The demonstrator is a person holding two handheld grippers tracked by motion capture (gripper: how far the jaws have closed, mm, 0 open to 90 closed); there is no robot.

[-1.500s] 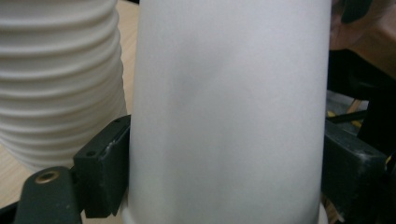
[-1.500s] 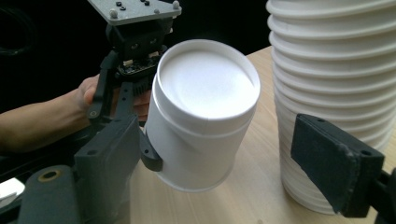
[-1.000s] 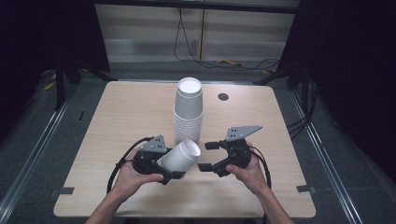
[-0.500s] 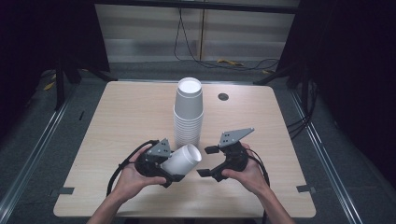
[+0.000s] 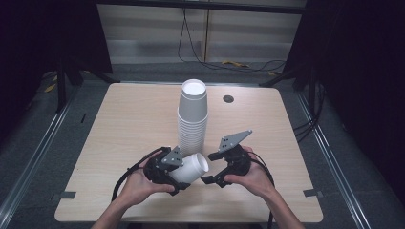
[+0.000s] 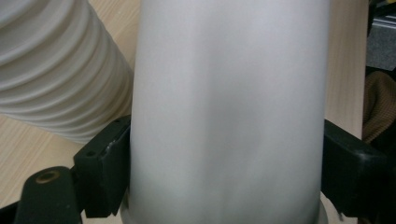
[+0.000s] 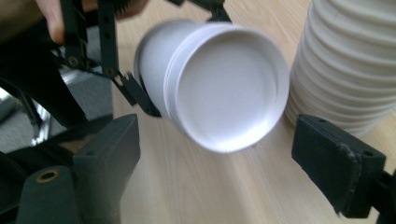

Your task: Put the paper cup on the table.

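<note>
A white paper cup (image 5: 192,167) lies on its side in my left gripper (image 5: 184,172), which is shut on its wall; the pads (image 6: 105,168) press both sides of the cup (image 6: 229,112). The cup's recessed bottom (image 7: 224,88) faces my right gripper (image 7: 215,168), whose jaws stand open, short of the cup and not touching it. In the high view the right gripper (image 5: 209,168) sits just right of the cup, near the table's front edge. A tall stack of white cups (image 5: 192,119) stands upside down right behind both grippers.
The wooden table (image 5: 119,124) has a dark round hole (image 5: 228,99) at the back right. The stack (image 7: 345,60) stands close on the right of the right gripper view, and the same stack (image 6: 51,70) sits beside the held cup. Dark floor surrounds the table.
Both hands and the held cup have drifted slightly toward the table's near edge. The left grip on the cup is unchanged and the right jaws stay open.
</note>
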